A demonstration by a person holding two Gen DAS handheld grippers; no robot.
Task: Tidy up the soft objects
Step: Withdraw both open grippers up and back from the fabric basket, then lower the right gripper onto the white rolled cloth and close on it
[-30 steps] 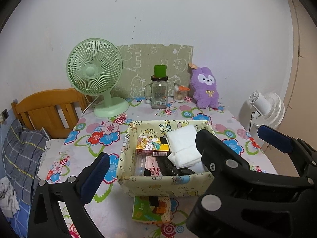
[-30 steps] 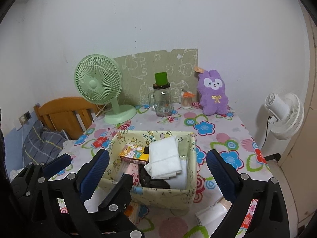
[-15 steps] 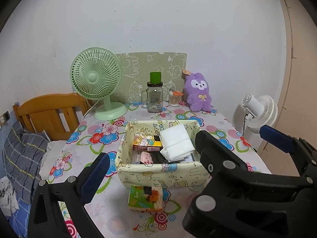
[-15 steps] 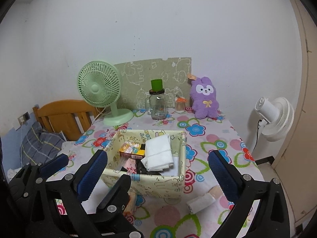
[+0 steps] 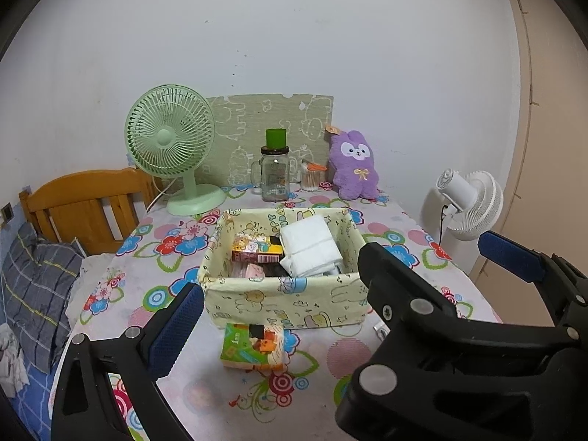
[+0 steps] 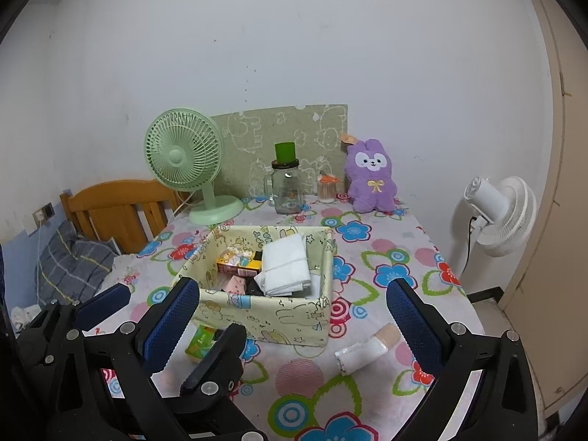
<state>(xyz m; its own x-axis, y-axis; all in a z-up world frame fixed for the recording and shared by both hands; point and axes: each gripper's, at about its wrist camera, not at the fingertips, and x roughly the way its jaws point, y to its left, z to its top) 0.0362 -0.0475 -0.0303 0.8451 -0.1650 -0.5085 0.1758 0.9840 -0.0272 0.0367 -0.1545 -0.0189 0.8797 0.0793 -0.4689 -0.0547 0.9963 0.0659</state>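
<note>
A pale yellow fabric basket (image 5: 284, 303) (image 6: 262, 318) stands mid-table. It holds a folded white cloth (image 5: 310, 246) (image 6: 284, 266), a small printed box (image 5: 255, 251) and other small items. A green tissue pack (image 5: 253, 347) (image 6: 200, 341) lies in front of the basket. A white rolled item with a beige end (image 6: 364, 352) lies on the table at the front right. A purple plush bunny (image 5: 354, 165) (image 6: 371, 180) sits at the back. My left gripper (image 5: 341, 294) and my right gripper (image 6: 294, 323) are open and empty, held above the table's near edge.
A green desk fan (image 5: 171, 147), a glass jar with a green cup on it (image 5: 275, 172) and a small jar (image 5: 310, 180) stand at the back by a patterned board. A wooden headboard (image 5: 84, 205) and bedding are at the left, a white floor fan (image 5: 468, 202) at the right.
Both grippers have drawn back and up from the basket, so the basket looks smaller and farther. The tissue pack and the white rolled item have come fully into view.
</note>
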